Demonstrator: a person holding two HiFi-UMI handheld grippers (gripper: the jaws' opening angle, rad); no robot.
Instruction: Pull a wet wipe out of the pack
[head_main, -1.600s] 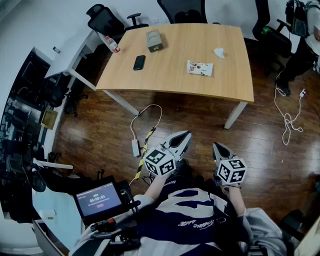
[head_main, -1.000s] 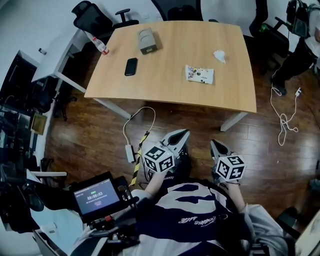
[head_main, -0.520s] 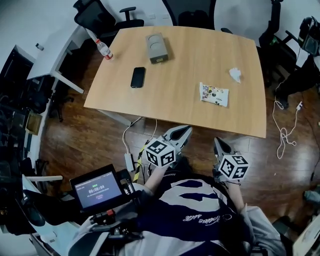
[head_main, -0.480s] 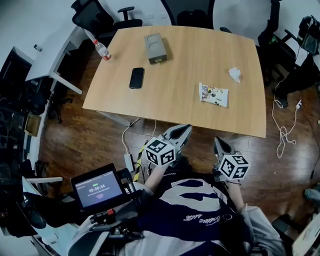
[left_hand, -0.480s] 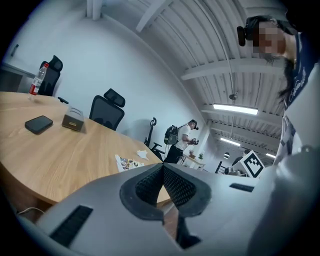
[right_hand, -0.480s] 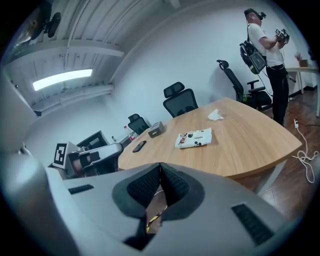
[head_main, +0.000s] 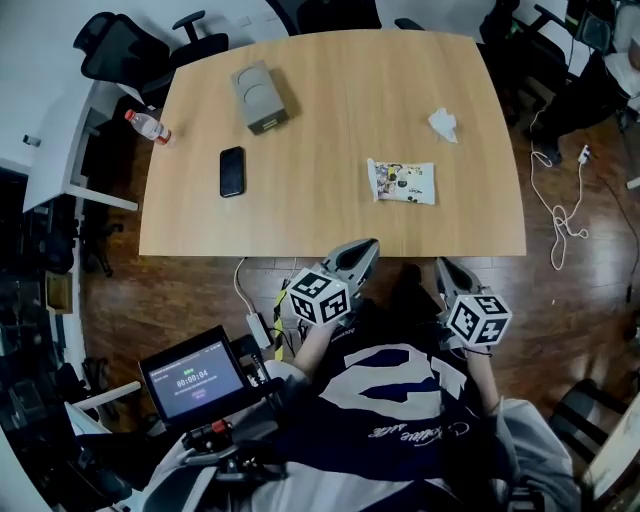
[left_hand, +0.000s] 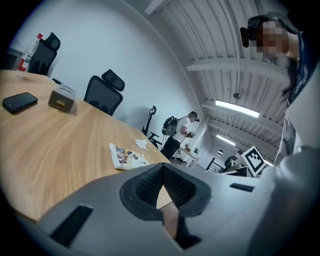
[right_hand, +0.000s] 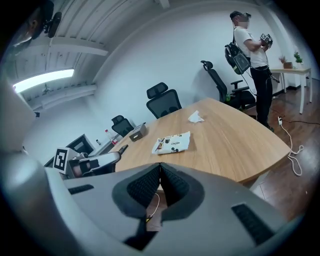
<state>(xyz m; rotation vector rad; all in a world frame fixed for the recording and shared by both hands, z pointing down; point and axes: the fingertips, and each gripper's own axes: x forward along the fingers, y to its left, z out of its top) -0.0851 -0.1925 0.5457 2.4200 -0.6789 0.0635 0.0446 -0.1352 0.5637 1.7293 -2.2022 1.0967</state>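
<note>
Right now I see both sets of fingers clenched with nothing between them: left gripper (head_main: 368, 246) and right gripper (head_main: 441, 264) sit just off the surface's (head_main: 330, 110) near edge. The wet wipe pack (head_main: 401, 182) lies flat on that surface, toward its near edge.

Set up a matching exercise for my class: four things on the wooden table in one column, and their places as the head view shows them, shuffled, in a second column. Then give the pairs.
Things
1. wet wipe pack
2. black phone
3. grey box
4. crumpled white tissue

Places on the table
A. far part, left
B. near part, right of centre
C. far part, right
D. left, nearer than the box

Pairs: 1-B, 2-D, 3-A, 4-C.
</note>
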